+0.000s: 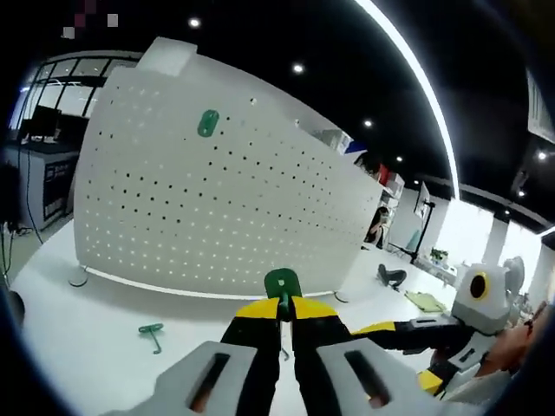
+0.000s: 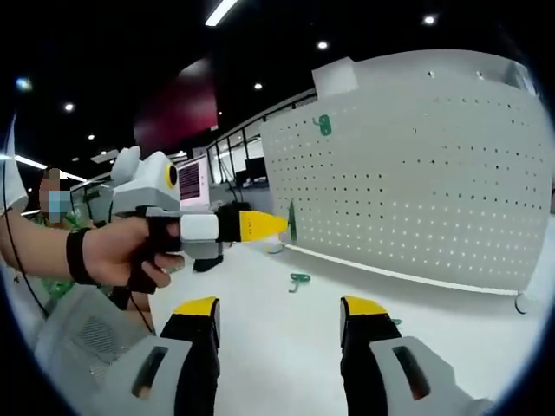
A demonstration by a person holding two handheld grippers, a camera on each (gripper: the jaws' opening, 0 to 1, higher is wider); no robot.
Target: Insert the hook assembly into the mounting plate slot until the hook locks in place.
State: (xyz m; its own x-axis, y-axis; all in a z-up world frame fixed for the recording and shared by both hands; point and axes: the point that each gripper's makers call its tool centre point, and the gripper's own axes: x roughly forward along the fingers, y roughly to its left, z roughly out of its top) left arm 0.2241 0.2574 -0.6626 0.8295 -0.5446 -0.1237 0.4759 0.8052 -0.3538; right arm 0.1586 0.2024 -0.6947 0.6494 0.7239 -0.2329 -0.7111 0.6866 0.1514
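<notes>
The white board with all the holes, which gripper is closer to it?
Left. The left gripper, shut on a green hook, points at the pegboard with its tips close to it. The right gripper hangs open, farther back over the table.

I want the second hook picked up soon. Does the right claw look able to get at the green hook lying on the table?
Probably yes. The right claw is open and holds nothing, and the loose green hook lies on bare white table ahead of it, apart from the pegboard, with nothing between.
</notes>
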